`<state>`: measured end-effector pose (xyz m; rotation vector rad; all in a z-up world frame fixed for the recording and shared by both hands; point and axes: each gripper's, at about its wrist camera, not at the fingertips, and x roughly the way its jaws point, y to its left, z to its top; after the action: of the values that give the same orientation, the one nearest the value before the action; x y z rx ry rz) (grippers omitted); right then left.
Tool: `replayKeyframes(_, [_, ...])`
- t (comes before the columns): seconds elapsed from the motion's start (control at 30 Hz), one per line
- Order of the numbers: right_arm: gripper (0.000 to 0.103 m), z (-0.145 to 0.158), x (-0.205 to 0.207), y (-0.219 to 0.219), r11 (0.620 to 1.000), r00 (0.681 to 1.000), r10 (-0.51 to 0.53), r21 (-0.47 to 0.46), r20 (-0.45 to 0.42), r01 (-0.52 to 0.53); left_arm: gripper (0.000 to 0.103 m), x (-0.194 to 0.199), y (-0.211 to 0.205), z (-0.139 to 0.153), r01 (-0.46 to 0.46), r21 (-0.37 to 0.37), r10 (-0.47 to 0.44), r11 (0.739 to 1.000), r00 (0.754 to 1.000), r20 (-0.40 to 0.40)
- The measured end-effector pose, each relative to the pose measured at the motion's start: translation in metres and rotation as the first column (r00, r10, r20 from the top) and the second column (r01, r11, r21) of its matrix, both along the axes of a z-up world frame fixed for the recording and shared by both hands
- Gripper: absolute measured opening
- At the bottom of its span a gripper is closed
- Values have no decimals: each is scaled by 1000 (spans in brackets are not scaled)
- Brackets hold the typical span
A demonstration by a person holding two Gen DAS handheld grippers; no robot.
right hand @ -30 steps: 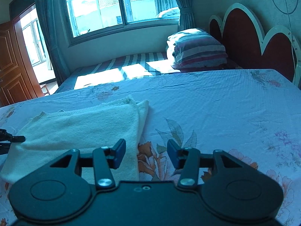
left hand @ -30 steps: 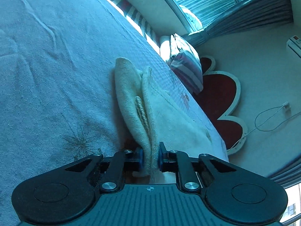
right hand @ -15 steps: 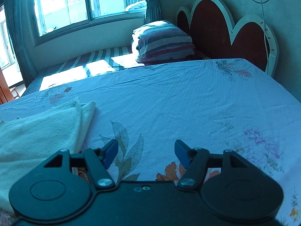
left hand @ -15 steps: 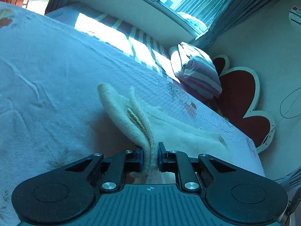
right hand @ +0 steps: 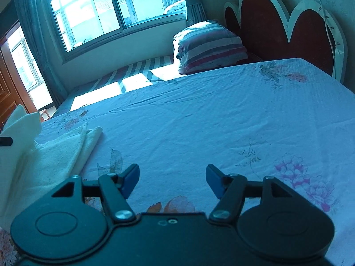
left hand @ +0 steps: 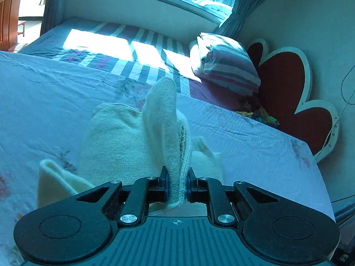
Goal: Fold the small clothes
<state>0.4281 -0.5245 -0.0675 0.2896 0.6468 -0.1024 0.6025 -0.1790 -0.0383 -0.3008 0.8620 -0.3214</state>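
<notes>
A cream knitted garment [left hand: 124,141] lies on the floral bedsheet. My left gripper [left hand: 177,185] is shut on its near edge and holds that edge lifted, so a flap stands upright above the jaws. In the right wrist view the same garment [right hand: 55,155] lies at the left, its raised part at the far left edge. My right gripper [right hand: 172,180] is open and empty, over bare sheet to the right of the garment.
The bed's floral sheet [right hand: 221,115] stretches ahead. A striped folded quilt [right hand: 208,44] sits by the red heart-shaped headboard [right hand: 273,26]. A striped second bed [left hand: 124,51] lies under the window. A wooden door [right hand: 6,93] is at the left.
My left gripper has lifted and turned the garment's edge upward and over the rest of it. My right gripper has moved right, away from the garment, and opened wider.
</notes>
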Motion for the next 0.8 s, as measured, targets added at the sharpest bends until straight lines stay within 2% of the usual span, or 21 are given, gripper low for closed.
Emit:
replayKeyframes(0.1, [66, -4, -12, -24, 1000, 1000, -10, 9, -17, 10, 14, -1, -49, -23, 55, 14, -55, 998, 997, -56])
replayKeyframes(0.13, [66, -5, -17, -34, 1000, 1000, -22, 19, -21, 22, 14, -4, -63, -28, 95, -38, -97, 995, 993, -67])
replayKeyframes(0.17, [66, -5, -21, -40, 999, 999, -29, 27, -22, 30, 14, -7, -72, -32, 141, -132, -152, 981, 986, -73])
replayKeyframes(0.2, [66, -6, -26, -49, 998, 999, -42, 36, -22, 43, 15, -13, -85, -34, 185, -186, -201, 965, 977, -70])
replayKeyframes(0.27, [66, -8, -34, -61, 996, 997, -70, 47, -26, 71, 15, -24, -106, -29, 241, -172, -251, 955, 967, -37])
replayKeyframes(0.33, [66, -11, -39, -69, 994, 995, -91, 63, -33, 93, 15, -41, -105, -17, 285, -216, -284, 934, 958, 36])
replayKeyframes(0.43, [65, -11, -42, -71, 991, 994, -98, 89, -41, 101, 15, -60, -64, 7, 222, -171, -205, 960, 972, 114])
replayKeyframes(0.53, [64, -3, -41, -57, 987, 999, -37, 155, -12, 39, 15, -77, 15, 13, 76, -114, -58, 991, 986, 154])
replayKeyframes(0.6, [64, 2, -38, -39, 983, 1000, 1, 183, 5, -2, 21, -79, 67, 2, -26, -24, 29, 999, 991, 131])
replayKeyframes(0.67, [64, 8, -33, -10, 970, 996, 81, 229, 24, -84, 28, -87, 114, -18, -112, 44, 108, 993, 992, 72])
replayKeyframes(0.73, [65, 11, -28, 20, 948, 987, 158, 277, 30, -160, 28, -102, 149, -35, -147, 57, 145, 987, 989, 40])
replayKeyframes(0.8, [66, 11, -23, 51, 908, 970, 241, 343, 37, -239, 28, -117, 171, -48, -174, 88, 171, 981, 985, 34])
